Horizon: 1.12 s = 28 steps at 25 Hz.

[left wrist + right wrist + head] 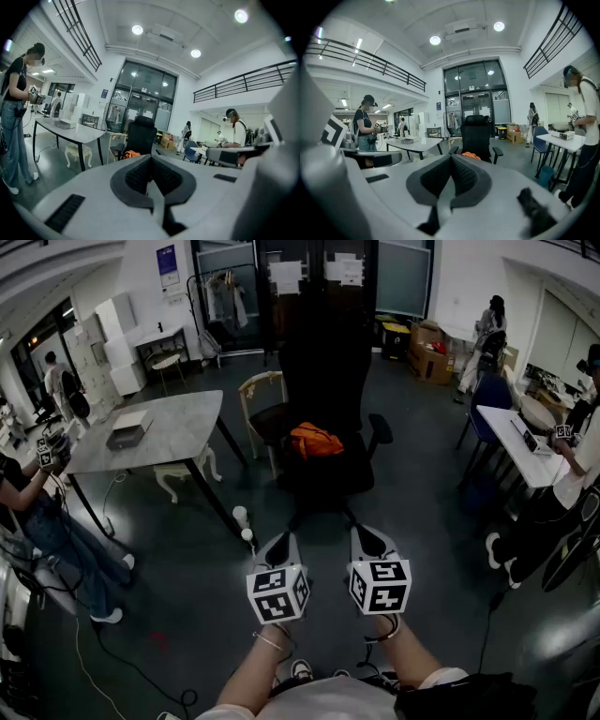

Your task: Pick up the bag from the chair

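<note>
Grey floor (178,559), bag (314,440) on chair (323,371) ahead; left gripper (283,538), right gripper (364,532) abreast, tipped slightly down, clenched empty.

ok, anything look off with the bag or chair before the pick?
Nothing stands out. The orange bag lies slumped on the seat of the black chair, which stands upright. The left gripper and right gripper are both shut, empty, short of it.

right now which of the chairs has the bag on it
The black office chair straight ahead: the orange bag lies on its seat. The cream wooden chair beside it and the blue chair at the right show no bag.
</note>
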{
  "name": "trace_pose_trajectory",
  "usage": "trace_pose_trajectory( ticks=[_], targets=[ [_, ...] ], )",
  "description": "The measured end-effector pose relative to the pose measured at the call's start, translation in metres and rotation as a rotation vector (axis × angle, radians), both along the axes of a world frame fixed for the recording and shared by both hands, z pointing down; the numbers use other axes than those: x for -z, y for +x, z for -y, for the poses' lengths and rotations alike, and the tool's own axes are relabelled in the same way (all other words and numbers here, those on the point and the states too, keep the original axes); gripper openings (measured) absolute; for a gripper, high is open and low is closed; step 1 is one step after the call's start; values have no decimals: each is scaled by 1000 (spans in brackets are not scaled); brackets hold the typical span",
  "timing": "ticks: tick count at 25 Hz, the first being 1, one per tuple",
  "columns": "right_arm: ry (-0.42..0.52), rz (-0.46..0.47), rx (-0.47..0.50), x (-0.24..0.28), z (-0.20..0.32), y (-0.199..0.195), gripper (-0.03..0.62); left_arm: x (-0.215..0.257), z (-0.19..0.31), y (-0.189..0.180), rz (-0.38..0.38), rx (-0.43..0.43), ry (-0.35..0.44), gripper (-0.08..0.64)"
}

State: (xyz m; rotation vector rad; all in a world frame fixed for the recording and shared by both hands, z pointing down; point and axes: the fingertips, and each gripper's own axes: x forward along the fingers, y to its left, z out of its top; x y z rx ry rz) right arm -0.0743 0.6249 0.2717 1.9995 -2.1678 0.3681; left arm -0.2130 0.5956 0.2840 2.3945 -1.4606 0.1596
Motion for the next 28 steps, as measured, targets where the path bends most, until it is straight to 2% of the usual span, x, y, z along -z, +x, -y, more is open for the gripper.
trace_pose_trajectory(
  ticks=[9,13,21,28],
  targets=[
    [-11,-1,-12,-8,5,-8,32,-11,7,-8,-13,-7,-18,11],
    [-24,37,-2,-14,12,-20,32,-13,15,-17,-17,-19,-21,11],
    [-30,37,-71,-15,24,-30,32,-15,33,-31,-8,-76,-25,11],
    [-66,34,-93,-26,25,-32,32,-29,40,-37,-5,-105,-55,11]
  ],
)
